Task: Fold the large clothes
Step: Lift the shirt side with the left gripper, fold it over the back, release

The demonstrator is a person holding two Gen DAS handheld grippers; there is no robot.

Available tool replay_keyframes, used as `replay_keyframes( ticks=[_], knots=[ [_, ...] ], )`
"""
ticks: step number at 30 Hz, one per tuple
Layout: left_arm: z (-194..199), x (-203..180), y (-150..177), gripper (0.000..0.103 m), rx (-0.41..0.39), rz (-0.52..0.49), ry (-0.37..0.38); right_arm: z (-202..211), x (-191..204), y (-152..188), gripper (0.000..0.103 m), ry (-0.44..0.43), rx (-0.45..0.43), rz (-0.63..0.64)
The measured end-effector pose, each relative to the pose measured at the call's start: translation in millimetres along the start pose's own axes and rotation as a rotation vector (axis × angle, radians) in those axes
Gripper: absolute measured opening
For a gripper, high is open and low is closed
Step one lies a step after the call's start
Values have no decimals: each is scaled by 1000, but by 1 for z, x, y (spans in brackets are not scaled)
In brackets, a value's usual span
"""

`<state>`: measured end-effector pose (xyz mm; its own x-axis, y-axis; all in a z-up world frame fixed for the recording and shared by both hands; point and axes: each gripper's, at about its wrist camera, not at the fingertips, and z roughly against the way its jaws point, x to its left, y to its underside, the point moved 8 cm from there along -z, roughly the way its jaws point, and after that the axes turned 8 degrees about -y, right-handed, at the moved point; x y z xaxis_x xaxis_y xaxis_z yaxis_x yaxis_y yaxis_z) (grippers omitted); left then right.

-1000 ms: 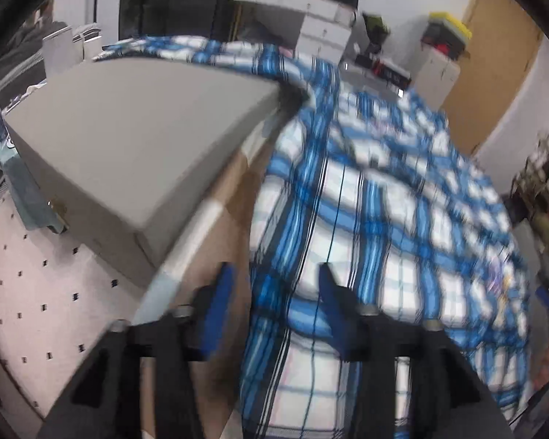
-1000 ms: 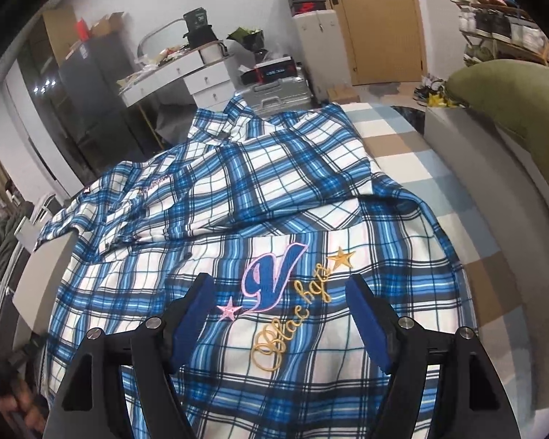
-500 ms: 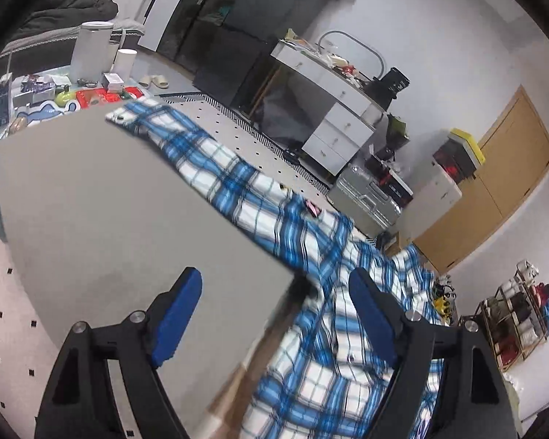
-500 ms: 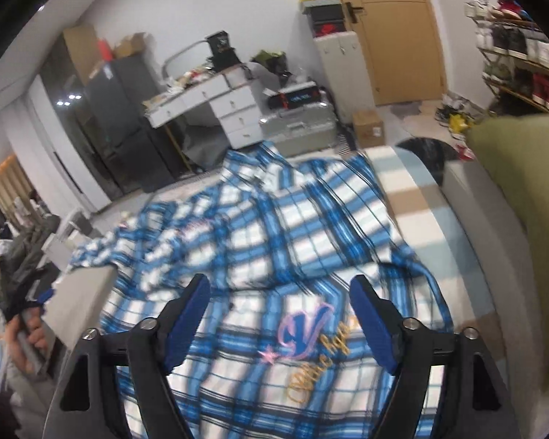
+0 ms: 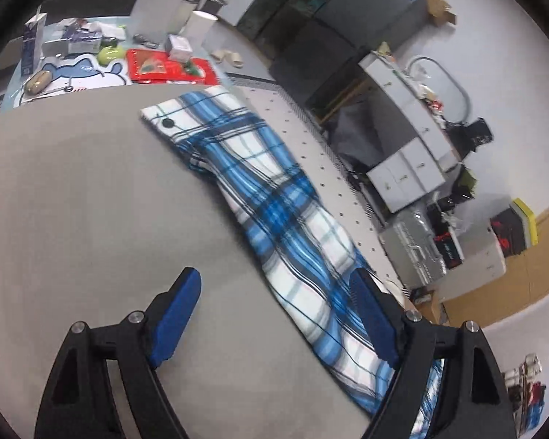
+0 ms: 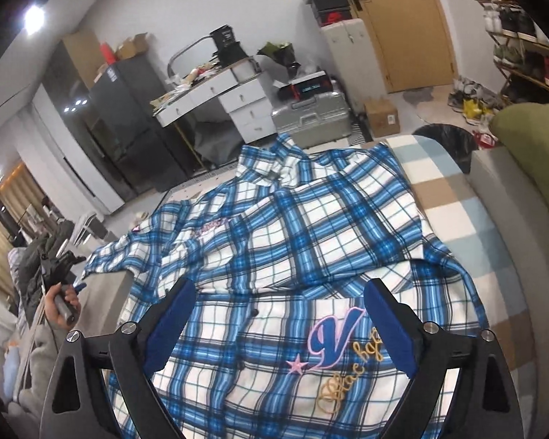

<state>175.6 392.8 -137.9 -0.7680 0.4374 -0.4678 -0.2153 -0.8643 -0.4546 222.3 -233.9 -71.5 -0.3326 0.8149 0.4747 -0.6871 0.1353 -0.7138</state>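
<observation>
A large blue and white plaid shirt (image 6: pixel 311 226) lies spread on a checked cover, with a "V" logo (image 6: pixel 333 340) on its near panel. My right gripper (image 6: pixel 278 325) hovers just above that panel. Its jaws are opening and nothing is pinched between the blue pads (image 6: pixel 388 329). One sleeve (image 5: pixel 274 205) stretches across a flat grey surface (image 5: pixel 73 201) and ends in a buttoned cuff (image 5: pixel 168 117). My left gripper (image 5: pixel 278 318) stands open over the near part of that sleeve. Its right finger (image 5: pixel 373 322) is above the cloth and its left finger is over bare grey.
A low table (image 5: pixel 14 84) with clutter sits beyond the grey surface. A white desk (image 6: pixel 223 98), a silver suitcase (image 6: pixel 311 113) and a wooden door (image 6: pixel 402 25) stand at the back. A green cushion (image 6: pixel 530 146) lies at the right. A hand (image 6: pixel 60 301) holds the other gripper at the left.
The left gripper swung left, from the shirt's body to the sleeve on the grey surface, and its jaws widened. The right gripper rose a little and spread its jaws wider.
</observation>
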Motion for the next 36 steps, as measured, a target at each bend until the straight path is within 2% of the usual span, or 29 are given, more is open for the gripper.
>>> replay_keyframes(
  ticks=[2, 7, 8, 9, 10, 11, 13, 16, 20, 23, 27, 30, 32, 35, 36],
  knots=[
    [-9, 3, -2, 79, 9, 18, -15, -1, -2, 0, 94, 11, 6, 1],
    [-14, -10, -8, 77, -56, -13, -75, -9, -1, -3, 94, 39, 36, 33],
    [-17, -11, -9, 59, -64, -16, -83, -11, -1, -3, 94, 42, 40, 35],
    [-22, -13, -8, 20, -52, -21, -91, -12, -2, -2, 94, 43, 45, 34],
    [-29, -16, -5, 1, -26, -37, -106, -12, -4, -1, 94, 46, 48, 32],
    [-33, -16, -5, 0, -30, -53, -116, -12, -5, 0, 94, 50, 50, 30],
    [-21, -21, -7, 0, -107, -84, -140, -10, -9, 2, 94, 59, 54, 15],
    [10, -42, -12, 0, -210, -157, -130, -7, -13, 6, 94, 62, 59, 11],
    [62, -86, -6, 0, -332, -273, -76, 5, -13, 6, 94, 50, 40, 8],
    [107, -127, 17, 0, -424, -363, -16, 13, -17, 7, 94, 44, 21, -7],
    [161, -206, 79, 0, -480, -526, 153, 25, -25, 12, 94, 36, 7, -32],
    [193, -266, 152, 0, -444, -676, 320, 32, -34, 14, 94, 29, -8, -66],
    [202, -296, 205, 0, -371, -755, 421, 36, -40, 16, 94, 31, -13, -94],
    [205, -326, 300, 2, -184, -912, 574, 42, -48, 20, 94, 45, -13, -103],
    [202, -329, 332, 13, -109, -973, 619, 43, -51, 21, 94, 56, -8, -105]
  ],
)
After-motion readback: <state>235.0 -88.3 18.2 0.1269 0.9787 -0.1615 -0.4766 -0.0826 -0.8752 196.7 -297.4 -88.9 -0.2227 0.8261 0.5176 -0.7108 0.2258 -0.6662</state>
